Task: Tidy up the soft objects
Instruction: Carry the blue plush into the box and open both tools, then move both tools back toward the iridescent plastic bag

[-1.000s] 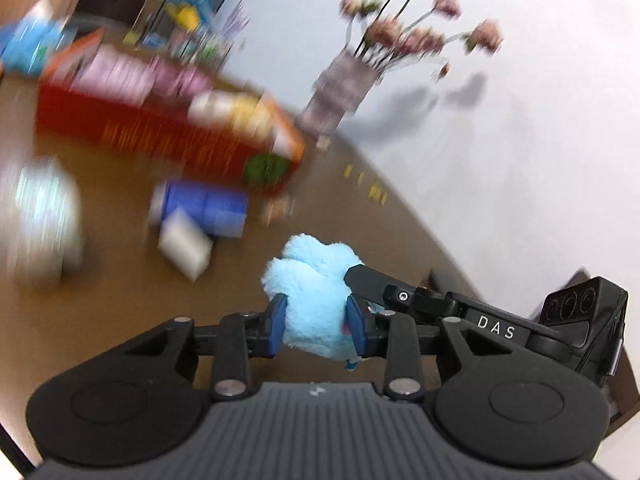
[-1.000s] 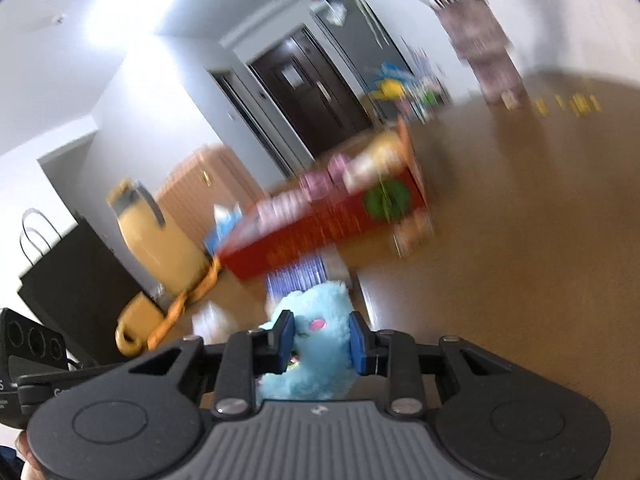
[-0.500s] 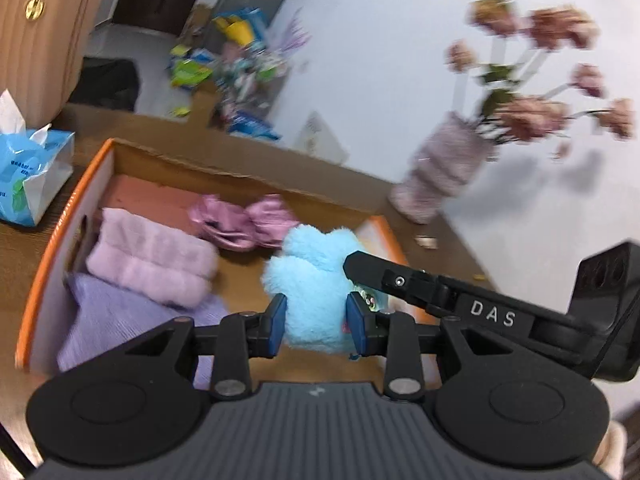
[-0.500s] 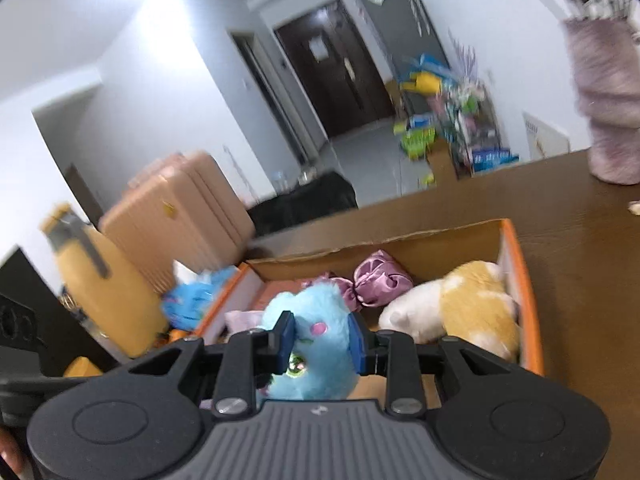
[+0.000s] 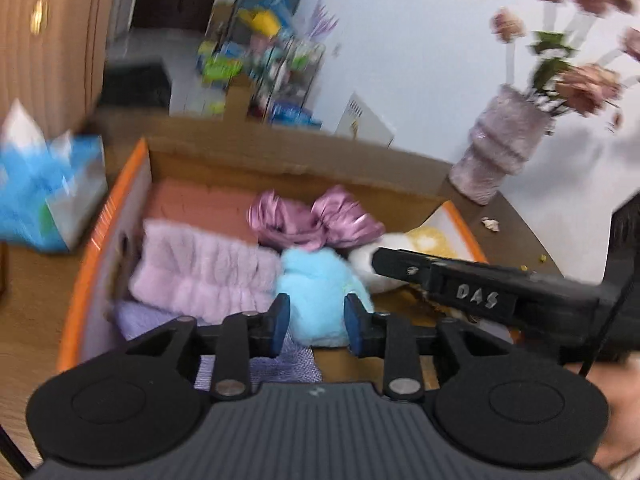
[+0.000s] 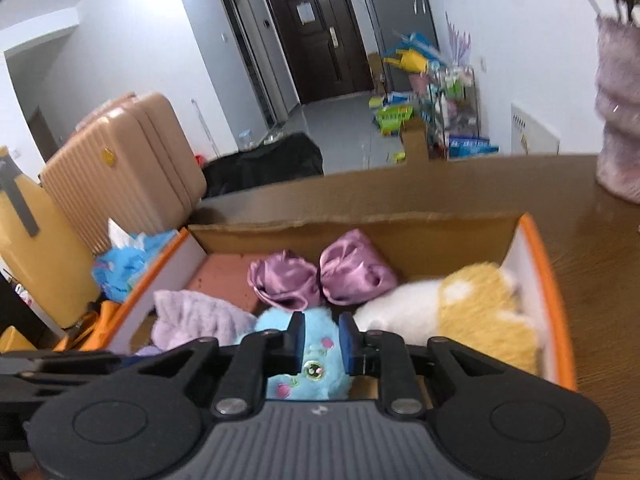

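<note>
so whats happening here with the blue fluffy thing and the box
A person is working two handheld grippers, and both the left gripper and the right gripper are clamped on one light blue plush toy, their jaws closing further on it. They hold it over the orange-rimmed cardboard box, which already contains folded lilac towels, a purple satin bow and a white-and-yellow plush. The toy isn't released yet.

The blue toy (image 6: pixel 316 368) is fluffy plush. The box (image 6: pixel 360 204) is matt brown cardboard, rough at its torn rim. The purple bow (image 6: pixel 324 276) shines like satin. The worktop (image 6: pixel 600 280) is glossy brown wood.
</note>
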Demonstrator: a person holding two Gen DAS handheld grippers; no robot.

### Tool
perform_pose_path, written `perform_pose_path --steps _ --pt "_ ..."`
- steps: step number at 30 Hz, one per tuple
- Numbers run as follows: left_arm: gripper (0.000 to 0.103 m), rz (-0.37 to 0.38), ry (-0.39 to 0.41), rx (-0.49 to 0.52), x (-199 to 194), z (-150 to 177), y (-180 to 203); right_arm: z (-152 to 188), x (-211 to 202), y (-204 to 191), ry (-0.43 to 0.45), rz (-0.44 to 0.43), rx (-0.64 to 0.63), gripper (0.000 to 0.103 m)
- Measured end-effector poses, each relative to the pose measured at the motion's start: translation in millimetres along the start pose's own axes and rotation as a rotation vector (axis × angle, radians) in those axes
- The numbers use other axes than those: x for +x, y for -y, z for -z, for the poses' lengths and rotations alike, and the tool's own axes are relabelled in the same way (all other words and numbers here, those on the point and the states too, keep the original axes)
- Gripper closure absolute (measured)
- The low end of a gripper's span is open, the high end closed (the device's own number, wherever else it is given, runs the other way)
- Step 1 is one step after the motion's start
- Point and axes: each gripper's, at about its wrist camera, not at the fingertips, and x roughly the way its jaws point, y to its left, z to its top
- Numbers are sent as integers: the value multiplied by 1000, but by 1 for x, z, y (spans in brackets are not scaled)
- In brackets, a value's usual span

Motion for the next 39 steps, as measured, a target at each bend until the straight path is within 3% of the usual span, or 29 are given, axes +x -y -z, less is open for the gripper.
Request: perform_pose_path --steps 4,7,9,11,13,15,17,20,29,35,39 --pt "72 -58 89 101 -60 2 13 -5 -53 -1 52 33 -64 70" --pt "64 -110 167 150 -104 8 18 -2 -100 -4 91 72 -124 69" --pt "46 -156 221 192 -136 15 20 2 -134 -6 122 102 -162 62" --pt "34 -206 263 232 -162 25 25 7 -169 -8 166 136 -193 45" --pt "30 -233 287 260 -183 33 29 17 -202 -10 215 169 -222 40" --pt "19 -240 315 262 -204 44 33 26 -229 -14 249 196 -243 35" --pt "15 -246 355 272 -223 55 39 35 -251 -18 278 196 -246 27" --pt "3 -249 404 296 -248 71 51 50 -279 -25 319 194 -247 22" --pt "0 -247 470 292 -301 122 64 105 -336 -49 392 148 -234 14" --pt "0 -330 522 267 -317 194 60 177 -362 -63 436 112 -252 13" --pt "0 -304 517 253 -329 248 60 234 -373 -69 449 107 -242 12"
